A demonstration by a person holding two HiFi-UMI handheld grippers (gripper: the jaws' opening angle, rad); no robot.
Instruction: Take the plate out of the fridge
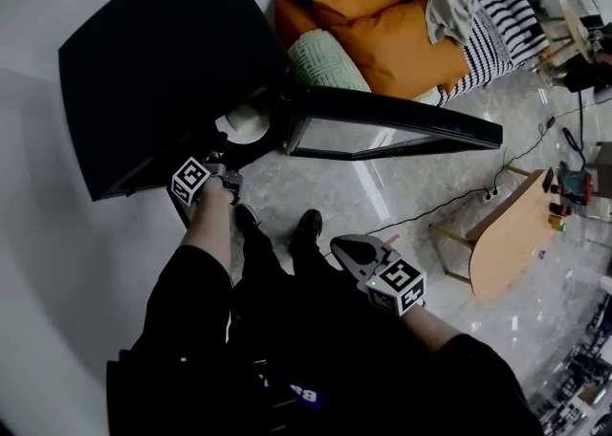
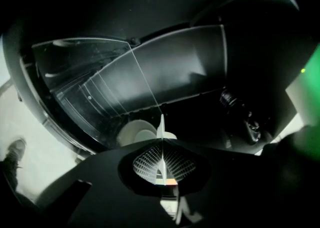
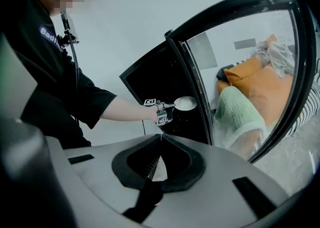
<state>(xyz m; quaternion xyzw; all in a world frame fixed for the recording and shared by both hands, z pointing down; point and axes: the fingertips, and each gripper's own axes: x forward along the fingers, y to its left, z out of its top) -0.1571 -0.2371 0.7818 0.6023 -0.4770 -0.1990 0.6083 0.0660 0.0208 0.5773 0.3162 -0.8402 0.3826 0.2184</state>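
A plain pale wall point(image 1: 38, 262) fills the head view from 7 to 11 o'clock. The floor point(image 1: 402, 185) is glossy grey stone with soft reflections. At 1 o'clock lie orange cushions point(image 1: 402, 32), a green textured cushion point(image 1: 325, 59) and a black-and-white striped blanket point(image 1: 507, 28). At 3 o'clock stands a small wooden table point(image 1: 512, 233), with a black cable point(image 1: 449, 203) beside it.

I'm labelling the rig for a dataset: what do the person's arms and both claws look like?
Black short sleeves cover the upper arms. The left claw and right claw each carry a white cube with black square markers; the right's rounded shell is grey, with a small green light.
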